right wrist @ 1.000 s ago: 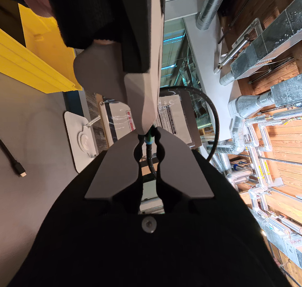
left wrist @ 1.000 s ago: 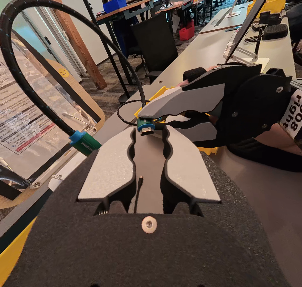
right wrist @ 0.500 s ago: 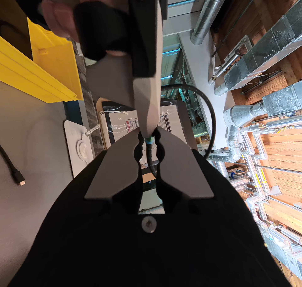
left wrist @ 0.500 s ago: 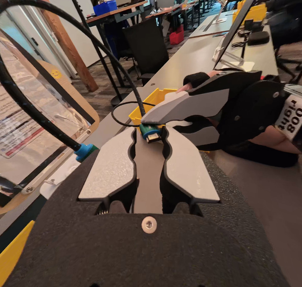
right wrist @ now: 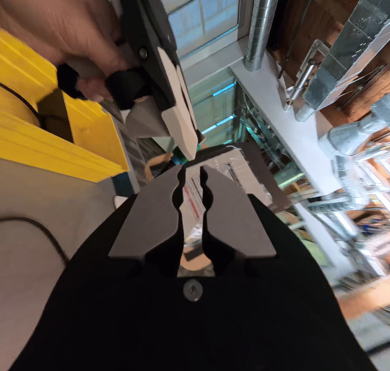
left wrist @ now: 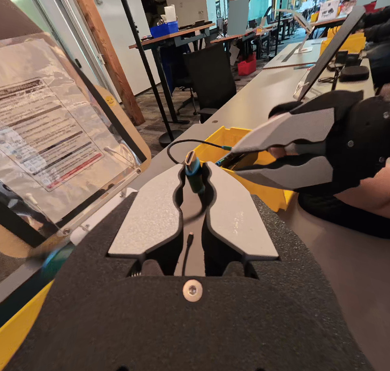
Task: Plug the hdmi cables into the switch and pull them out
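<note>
My left gripper is shut on the HDMI plug, a green body with a blue collar and its metal tip pointing up and away. The cable's other plug is a blur at lower left. My right gripper hovers to the right over the yellow bin with its jaws apart. In the right wrist view the right gripper is open and empty. The left gripper's fingers show just above it, with the green plug at their tip. A dark object lies in the bin; I cannot tell whether it is the switch.
A thin black cable lies on the grey table. A clear sign stand stands close on the left. A second yellow bin is at lower left. A tilted monitor and a black chair stand farther back.
The HDMI plug has passed from my right gripper to my left. The right gripper has let go and drawn back to the right. The cable loop has dropped out of view.
</note>
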Action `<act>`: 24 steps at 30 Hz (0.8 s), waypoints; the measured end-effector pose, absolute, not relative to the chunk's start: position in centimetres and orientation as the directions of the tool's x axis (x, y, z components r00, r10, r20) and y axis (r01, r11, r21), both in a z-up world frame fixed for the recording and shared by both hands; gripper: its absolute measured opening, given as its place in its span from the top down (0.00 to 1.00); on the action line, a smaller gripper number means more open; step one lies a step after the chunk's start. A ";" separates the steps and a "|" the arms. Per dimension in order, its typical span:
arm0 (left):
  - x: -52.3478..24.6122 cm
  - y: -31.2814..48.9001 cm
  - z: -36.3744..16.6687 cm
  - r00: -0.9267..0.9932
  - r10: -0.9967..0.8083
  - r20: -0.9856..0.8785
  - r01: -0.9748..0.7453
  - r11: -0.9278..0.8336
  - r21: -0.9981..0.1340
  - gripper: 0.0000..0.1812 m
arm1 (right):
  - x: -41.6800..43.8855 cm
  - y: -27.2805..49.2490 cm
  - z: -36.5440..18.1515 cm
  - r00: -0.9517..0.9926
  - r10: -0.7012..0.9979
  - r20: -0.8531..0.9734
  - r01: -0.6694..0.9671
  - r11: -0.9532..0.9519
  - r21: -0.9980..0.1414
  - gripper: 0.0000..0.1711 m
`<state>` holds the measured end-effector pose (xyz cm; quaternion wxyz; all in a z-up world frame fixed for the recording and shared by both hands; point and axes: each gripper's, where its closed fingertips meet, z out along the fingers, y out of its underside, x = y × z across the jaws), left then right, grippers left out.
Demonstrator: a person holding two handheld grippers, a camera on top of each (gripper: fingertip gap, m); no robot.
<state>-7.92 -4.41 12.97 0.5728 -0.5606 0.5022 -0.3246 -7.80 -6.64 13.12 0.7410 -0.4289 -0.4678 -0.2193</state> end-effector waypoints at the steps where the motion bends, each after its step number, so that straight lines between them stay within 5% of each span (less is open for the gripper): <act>1: -8.2 -4.2 13.1 0.280 -0.942 -0.184 -0.178 0.137 -0.974 0.92 | -8.3 -6.9 12.9 0.489 0.145 0.860 0.678 0.557 -0.479 0.93; 4: -8.9 -3.7 13.4 0.261 -0.959 -0.110 -0.137 0.076 -0.988 0.92 | -11.0 -7.9 10.3 0.442 0.485 0.755 0.521 0.546 -0.656 0.96; 9: -10.2 -3.0 14.4 0.290 -0.952 -0.099 -0.087 0.077 -0.993 0.93 | -16.2 -11.6 6.6 0.174 0.952 0.253 0.197 0.218 -0.956 0.98; 12: -10.2 -3.5 14.8 0.260 -0.963 -0.067 -0.056 0.054 -0.997 0.93 | -18.0 -12.4 5.7 0.052 0.996 -0.068 0.093 -0.073 -0.993 0.95; 15: -9.8 -3.9 14.9 0.245 -0.967 -0.063 -0.048 0.053 -0.997 0.93 | -17.1 -9.5 5.8 0.206 0.977 -0.048 0.015 -0.052 -0.999 0.93; 20: -10.5 -3.7 15.1 0.292 -0.952 -0.094 -0.071 0.076 -0.995 0.93 | -14.6 -7.7 5.8 0.341 0.874 0.345 0.230 0.278 -0.933 0.94; 24: -12.5 -3.2 16.3 0.362 -0.924 -0.121 -0.060 0.107 -0.992 0.93 | -14.0 -9.8 -2.3 0.047 0.980 0.192 0.600 0.126 -0.790 0.81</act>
